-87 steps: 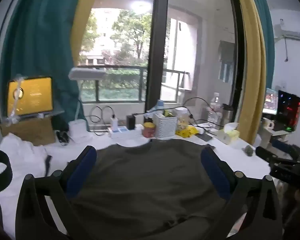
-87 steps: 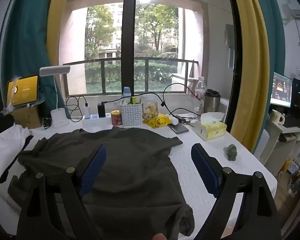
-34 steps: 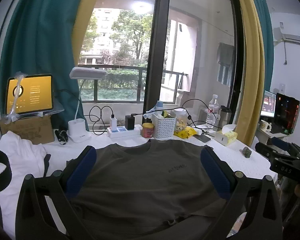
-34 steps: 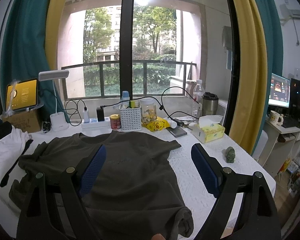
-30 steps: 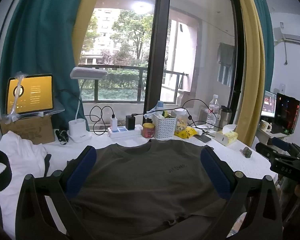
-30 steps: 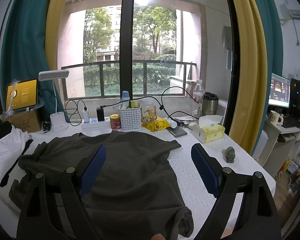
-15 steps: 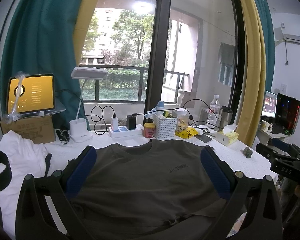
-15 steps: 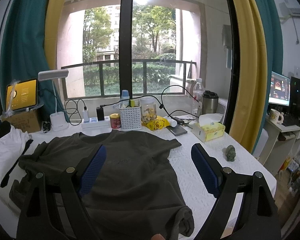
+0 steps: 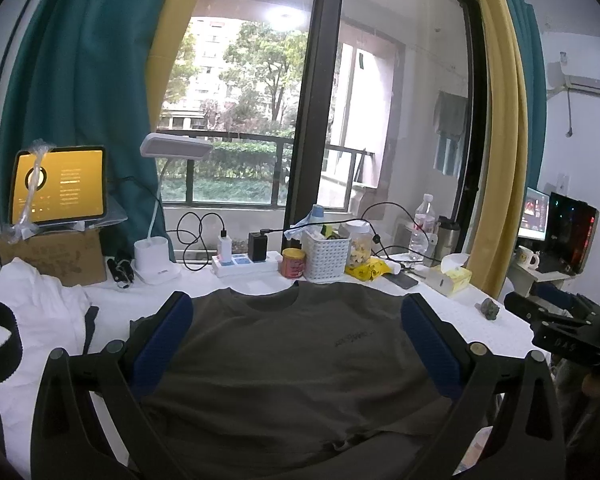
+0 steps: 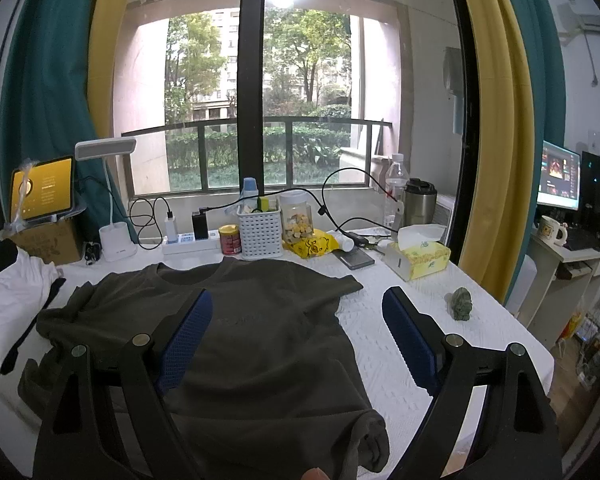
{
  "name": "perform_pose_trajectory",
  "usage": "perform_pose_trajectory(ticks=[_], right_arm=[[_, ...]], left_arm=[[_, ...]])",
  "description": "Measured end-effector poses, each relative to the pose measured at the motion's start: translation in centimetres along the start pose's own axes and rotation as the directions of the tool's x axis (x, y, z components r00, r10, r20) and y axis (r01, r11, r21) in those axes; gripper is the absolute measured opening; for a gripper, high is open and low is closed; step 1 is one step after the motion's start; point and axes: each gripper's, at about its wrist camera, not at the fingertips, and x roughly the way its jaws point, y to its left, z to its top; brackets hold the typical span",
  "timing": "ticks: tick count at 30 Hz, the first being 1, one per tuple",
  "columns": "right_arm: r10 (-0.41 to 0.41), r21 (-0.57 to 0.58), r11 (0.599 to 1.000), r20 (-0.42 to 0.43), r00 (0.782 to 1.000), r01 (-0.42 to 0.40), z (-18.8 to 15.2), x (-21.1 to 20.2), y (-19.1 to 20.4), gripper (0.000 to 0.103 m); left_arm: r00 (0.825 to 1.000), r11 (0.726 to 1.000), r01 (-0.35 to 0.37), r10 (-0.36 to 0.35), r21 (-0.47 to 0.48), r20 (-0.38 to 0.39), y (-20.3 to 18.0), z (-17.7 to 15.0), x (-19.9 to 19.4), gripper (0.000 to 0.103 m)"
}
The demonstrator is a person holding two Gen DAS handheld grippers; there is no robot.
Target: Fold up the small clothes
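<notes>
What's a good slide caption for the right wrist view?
Open right gripper above a dark olive T-shirt spread on the white table, window clutter behind.

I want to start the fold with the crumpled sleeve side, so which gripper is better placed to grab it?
Probably the left gripper. The dark t-shirt has its bunched sleeve on the left, beside the white garment; the right gripper hangs open toward the shirt's right edge.
</notes>
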Motion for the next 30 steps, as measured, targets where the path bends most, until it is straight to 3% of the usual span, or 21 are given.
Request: perform_pose_trajectory(ticks=[11, 18, 24, 30], right_arm=[[0.000, -0.004, 1.000, -0.007, 1.000, 0.000, -0.2, 0.3, 0.0, 0.089], [-0.002, -0.003, 1.000, -0.038, 0.999, 0.002, -0.4, 2.3, -0.2, 0.089], [-0.012, 0.015, 1.000, -0.071, 0.997, 0.013, -0.3, 4.9, -1.0, 0.089], [-0.035, 0.026, 0.999, -0.108, 0.994, 0.038, -0.1, 7.6, -2.8, 0.089]], left_arm=[[1.000, 1.000, 0.010, -0.010, -0.018, -0.028, 0.0, -0.2, 0.9, 0.102], [0.995, 0.996, -0.087, 0.087, 0.003, -0.038, 0.3, -0.4, 2.4, 0.102], [0.990, 0.992, -0.107, 0.112, 0.064, -0.081, 0.0, -0.7, 5.3, 0.102], [0.990, 0.992, -0.057, 0.070, 0.109, -0.126, -0.2, -1.4, 8.5, 0.102]])
